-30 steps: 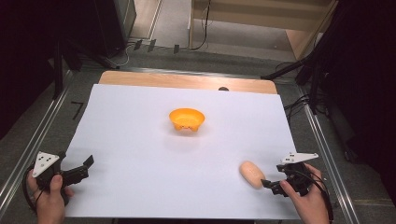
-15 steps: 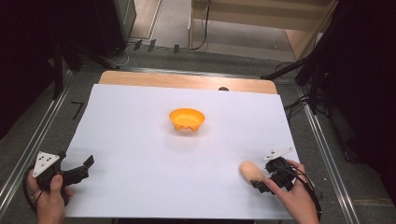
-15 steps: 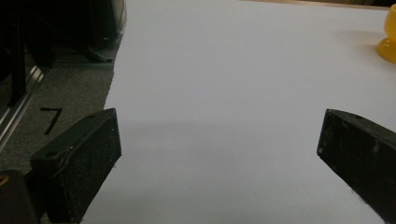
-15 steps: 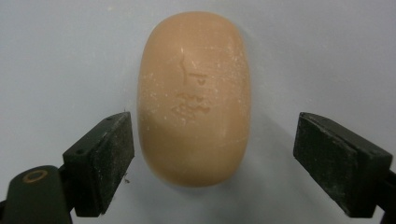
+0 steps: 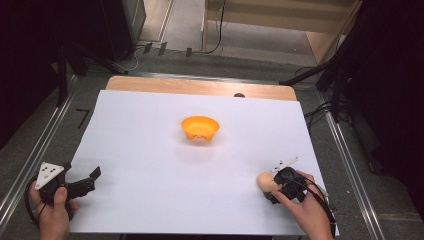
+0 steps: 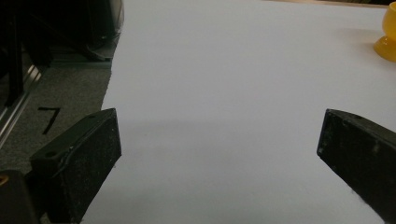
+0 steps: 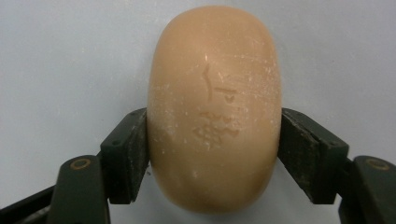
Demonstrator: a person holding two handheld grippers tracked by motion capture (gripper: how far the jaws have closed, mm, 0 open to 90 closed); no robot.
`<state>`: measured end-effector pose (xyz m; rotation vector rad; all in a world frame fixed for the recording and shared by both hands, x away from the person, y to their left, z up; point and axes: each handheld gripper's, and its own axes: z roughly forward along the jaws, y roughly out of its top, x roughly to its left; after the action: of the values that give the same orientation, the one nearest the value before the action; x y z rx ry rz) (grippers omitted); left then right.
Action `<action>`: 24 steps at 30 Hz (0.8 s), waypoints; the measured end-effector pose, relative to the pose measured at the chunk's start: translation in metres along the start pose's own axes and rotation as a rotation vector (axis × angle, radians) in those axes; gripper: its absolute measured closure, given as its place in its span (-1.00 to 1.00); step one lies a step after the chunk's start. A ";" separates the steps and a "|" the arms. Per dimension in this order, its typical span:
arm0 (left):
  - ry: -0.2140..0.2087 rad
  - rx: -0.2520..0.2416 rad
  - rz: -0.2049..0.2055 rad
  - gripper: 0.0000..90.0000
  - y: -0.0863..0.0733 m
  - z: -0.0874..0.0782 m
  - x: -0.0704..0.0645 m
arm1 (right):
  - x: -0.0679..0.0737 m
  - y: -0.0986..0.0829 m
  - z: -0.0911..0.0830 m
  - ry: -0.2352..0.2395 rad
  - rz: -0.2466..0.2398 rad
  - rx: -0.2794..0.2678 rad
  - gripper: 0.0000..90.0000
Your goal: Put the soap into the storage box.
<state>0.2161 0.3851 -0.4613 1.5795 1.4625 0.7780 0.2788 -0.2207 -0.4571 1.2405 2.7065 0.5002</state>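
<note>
A tan oval bar of soap (image 5: 265,181) (image 7: 214,109) lies near the front right of the white sheet (image 5: 150,165). My right gripper (image 5: 272,189) (image 7: 214,154) is shut on it, one jaw pressed against each long side. An orange bowl (image 5: 200,127) (image 6: 388,35) stands at the middle of the sheet, far from both grippers. My left gripper (image 5: 87,181) (image 6: 219,154) rests at the sheet's front left corner, open, with bare sheet between its jaws.
A wooden table edge (image 5: 200,87) runs behind the sheet. Metal rails (image 5: 30,165) flank both sides, with dark stands and cables on the floor beyond. A mark like a 7 (image 6: 49,119) is on the grey surface left of the sheet.
My right gripper moved left onto the soap and tipped down over it, and its jaws now clamp the bar. The left gripper stayed put.
</note>
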 end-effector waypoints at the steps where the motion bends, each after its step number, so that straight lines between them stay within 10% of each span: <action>1: 0.000 0.000 0.000 -0.99 0.000 0.000 0.000 | 0.000 0.001 0.000 -0.003 0.004 0.004 -0.31; 24: -0.005 0.002 -0.002 -0.99 0.000 0.000 0.000 | -0.004 0.009 -0.002 0.028 -0.021 0.057 -0.25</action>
<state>0.2165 0.3855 -0.4613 1.5804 1.4613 0.7717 0.2874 -0.2188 -0.4521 1.2264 2.7725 0.4437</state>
